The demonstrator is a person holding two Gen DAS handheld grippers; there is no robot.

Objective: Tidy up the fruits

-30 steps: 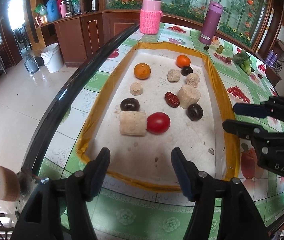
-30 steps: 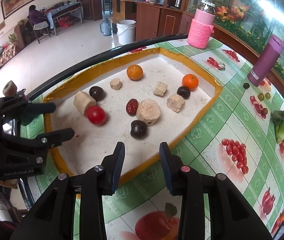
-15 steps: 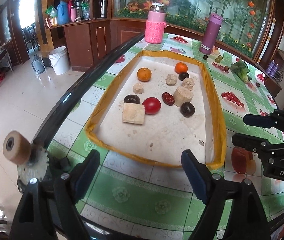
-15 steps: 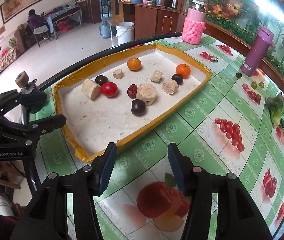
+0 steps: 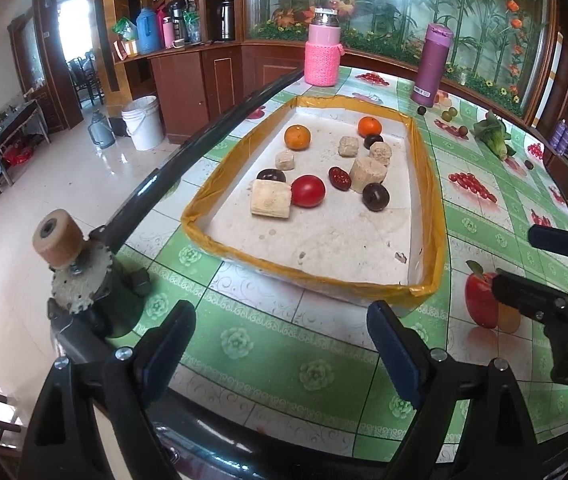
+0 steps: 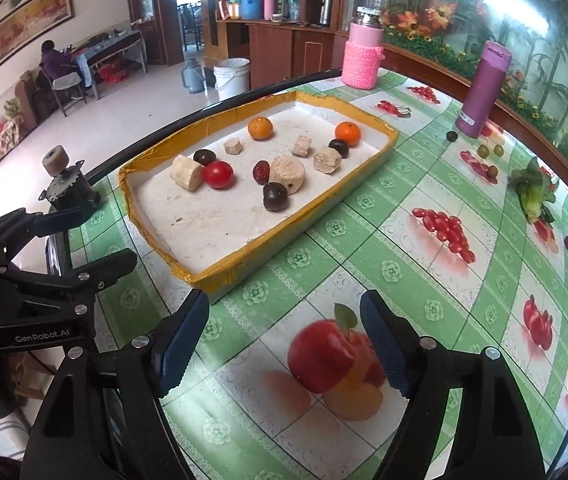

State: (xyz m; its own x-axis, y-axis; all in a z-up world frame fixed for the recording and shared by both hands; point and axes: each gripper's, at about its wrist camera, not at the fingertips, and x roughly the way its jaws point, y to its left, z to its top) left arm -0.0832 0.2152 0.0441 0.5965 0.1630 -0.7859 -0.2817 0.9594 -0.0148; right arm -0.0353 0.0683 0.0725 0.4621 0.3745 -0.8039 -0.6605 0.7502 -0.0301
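Note:
A white tray with a yellow taped rim (image 5: pixel 430 288) (image 6: pixel 188 278) lies on the green fruit-print table. In it are a red tomato (image 5: pixel 308 191) (image 6: pixel 218 174), two oranges (image 5: pixel 297 137) (image 5: pixel 368 126), dark plums (image 5: pixel 375 197) (image 6: pixel 275 196), a red date (image 5: pixel 339 178) and several tan cork-like chunks (image 5: pixel 270 199). My left gripper (image 5: pixel 282 344) is open and empty, in front of the tray's near edge. My right gripper (image 6: pixel 284 344) is open and empty over the printed apple, to the right of the tray.
A pink knit-covered flask (image 5: pixel 321 54) and a purple bottle (image 5: pixel 429 65) stand at the far table edge. Small fruits (image 6: pixel 488 151) and a green vegetable (image 6: pixel 532 196) lie at the right. A small motor with a cork wheel (image 5: pixel 80 276) sits at the table's left edge.
Both grippers have pulled back from the tray and opened wider. The fruits in the tray have not moved.

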